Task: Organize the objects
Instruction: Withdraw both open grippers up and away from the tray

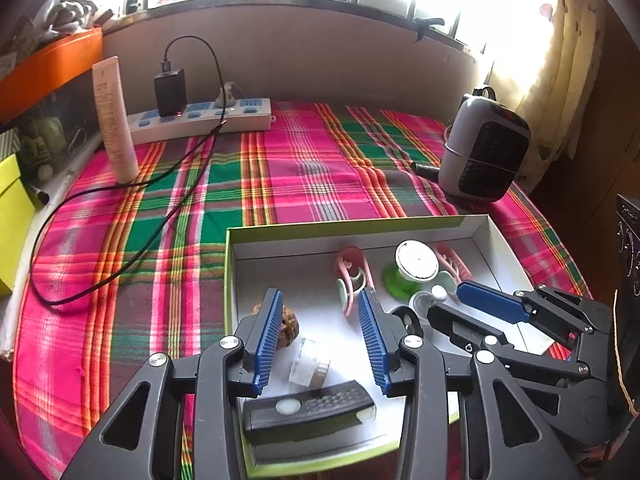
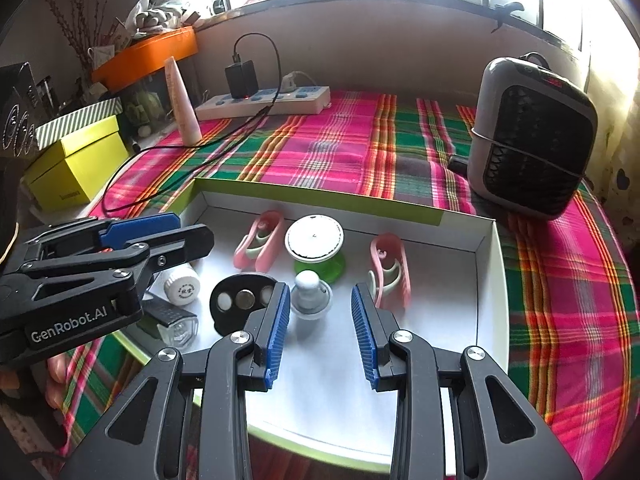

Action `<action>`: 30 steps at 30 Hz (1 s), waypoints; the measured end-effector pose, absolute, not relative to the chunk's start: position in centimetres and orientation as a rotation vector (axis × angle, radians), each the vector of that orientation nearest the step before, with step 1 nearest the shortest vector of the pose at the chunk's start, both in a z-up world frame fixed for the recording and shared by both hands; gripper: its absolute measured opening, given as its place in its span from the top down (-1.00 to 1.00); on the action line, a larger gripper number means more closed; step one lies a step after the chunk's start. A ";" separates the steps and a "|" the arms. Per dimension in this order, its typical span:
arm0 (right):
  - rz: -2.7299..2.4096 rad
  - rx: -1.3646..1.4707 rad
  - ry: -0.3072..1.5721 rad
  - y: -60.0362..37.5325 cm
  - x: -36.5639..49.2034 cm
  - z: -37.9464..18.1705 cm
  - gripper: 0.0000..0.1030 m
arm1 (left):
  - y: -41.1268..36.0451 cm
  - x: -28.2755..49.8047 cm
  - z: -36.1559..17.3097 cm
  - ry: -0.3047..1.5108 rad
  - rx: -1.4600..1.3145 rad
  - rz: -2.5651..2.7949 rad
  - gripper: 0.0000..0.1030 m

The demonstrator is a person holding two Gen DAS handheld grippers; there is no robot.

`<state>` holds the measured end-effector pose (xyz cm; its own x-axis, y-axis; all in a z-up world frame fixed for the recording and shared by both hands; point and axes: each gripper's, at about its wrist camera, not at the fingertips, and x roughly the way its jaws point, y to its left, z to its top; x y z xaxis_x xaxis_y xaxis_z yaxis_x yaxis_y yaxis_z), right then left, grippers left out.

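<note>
Claws both stand apart and hold nothing: your left gripper has the little clear jar lying under it, your right gripper the grey knob. Around them sits the box. Dropping down crooked could knock those small things over.

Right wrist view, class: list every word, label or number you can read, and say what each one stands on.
"GenRobot.AI": on the left gripper.
White bottle cap: small characters, too blurred to read.
Yellow box: small dark print, too small to read.
Heater: red display, unreadable.
Pink tube: print too faint to read.
</note>
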<state>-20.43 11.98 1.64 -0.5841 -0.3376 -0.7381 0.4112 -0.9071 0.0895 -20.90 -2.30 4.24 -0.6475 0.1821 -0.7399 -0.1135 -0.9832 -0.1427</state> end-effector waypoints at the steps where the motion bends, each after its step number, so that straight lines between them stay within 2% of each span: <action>1: -2.472 1.122 0.124 12.0 -20.2 1.7 0.35 | -2.3 -20.7 4.3 -0.124 -1.227 2.710 0.26; 30: -2.533 1.029 0.066 13.3 -13.1 3.6 0.35 | -2.5 -12.0 5.8 -0.073 -1.145 2.783 0.22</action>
